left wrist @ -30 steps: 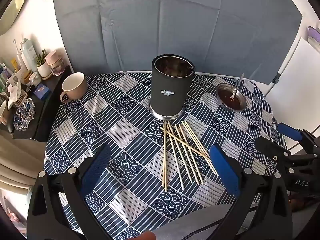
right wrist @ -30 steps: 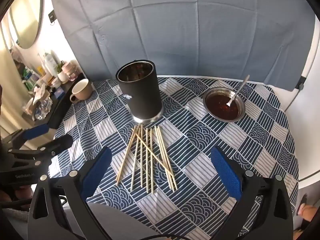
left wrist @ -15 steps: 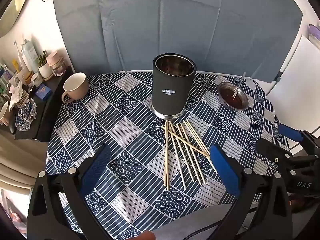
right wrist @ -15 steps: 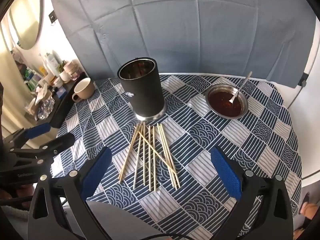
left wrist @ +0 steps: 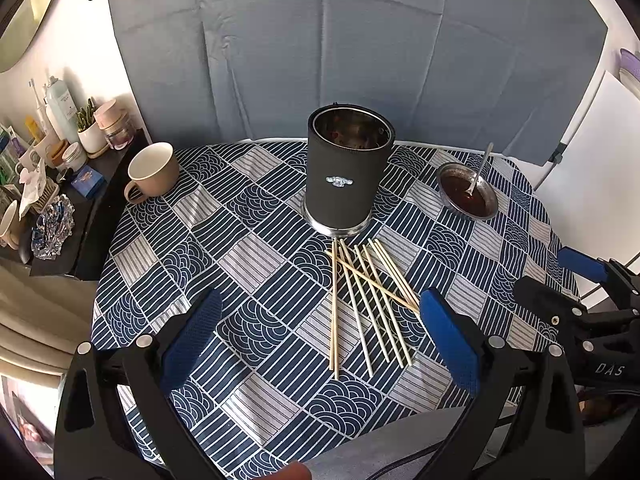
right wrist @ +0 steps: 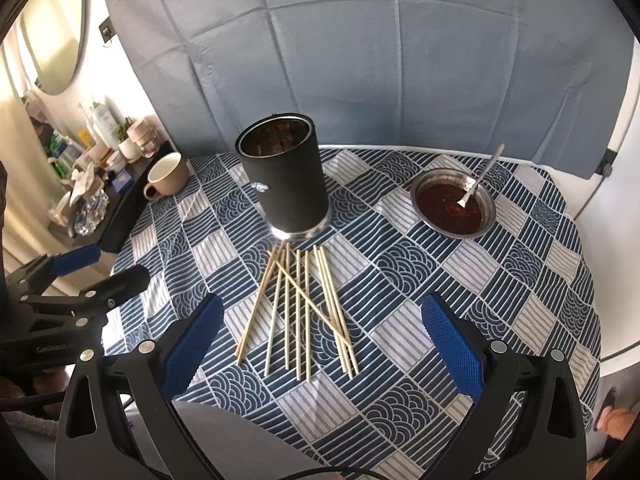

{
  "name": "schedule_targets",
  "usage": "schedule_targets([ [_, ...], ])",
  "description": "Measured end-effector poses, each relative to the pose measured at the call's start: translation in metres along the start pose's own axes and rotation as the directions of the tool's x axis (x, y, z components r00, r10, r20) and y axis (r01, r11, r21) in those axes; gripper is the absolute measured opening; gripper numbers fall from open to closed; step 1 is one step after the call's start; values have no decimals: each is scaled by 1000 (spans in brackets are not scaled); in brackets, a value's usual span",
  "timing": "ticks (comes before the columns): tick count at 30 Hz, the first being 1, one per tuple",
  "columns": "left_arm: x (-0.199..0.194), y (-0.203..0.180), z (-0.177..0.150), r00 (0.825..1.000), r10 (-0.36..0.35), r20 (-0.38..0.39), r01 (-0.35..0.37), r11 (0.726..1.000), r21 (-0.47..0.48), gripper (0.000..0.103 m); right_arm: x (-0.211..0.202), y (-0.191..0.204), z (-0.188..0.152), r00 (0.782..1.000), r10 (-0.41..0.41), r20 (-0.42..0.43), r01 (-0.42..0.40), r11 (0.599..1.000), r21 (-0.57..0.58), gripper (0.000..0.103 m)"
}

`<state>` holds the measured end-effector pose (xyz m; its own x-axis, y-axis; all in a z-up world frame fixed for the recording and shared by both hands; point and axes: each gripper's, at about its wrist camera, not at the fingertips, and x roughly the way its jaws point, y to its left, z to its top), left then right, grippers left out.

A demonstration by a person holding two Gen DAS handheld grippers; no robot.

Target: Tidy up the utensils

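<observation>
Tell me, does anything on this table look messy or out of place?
Yes: the wooden sticks lie loose on the tablecloth in front of the black holder, one lying slantwise across the others. Nothing looks spilled or broken.

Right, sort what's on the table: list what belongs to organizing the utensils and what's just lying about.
For the job:
- wooden sticks, loose on the cloth
- black holder, upright behind them

Lying about:
- beige mug
- sauce bowl with spoon
- shelf clutter beside the table

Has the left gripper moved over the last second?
Yes. In its own view, the holder and chopsticks have slid up and away, so the left gripper has pulled back slightly from them, jaws open.
</observation>
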<state>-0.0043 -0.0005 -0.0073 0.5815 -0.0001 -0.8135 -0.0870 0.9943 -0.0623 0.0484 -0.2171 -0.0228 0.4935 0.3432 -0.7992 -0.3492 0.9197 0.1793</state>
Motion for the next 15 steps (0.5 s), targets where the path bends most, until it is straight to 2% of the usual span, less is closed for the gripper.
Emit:
schedule_targets([
  [15,3,-3,0,1000,-14,-3,14,1000,18,97,0,-1,0,1000,4,-7,-4,1000,4,95],
])
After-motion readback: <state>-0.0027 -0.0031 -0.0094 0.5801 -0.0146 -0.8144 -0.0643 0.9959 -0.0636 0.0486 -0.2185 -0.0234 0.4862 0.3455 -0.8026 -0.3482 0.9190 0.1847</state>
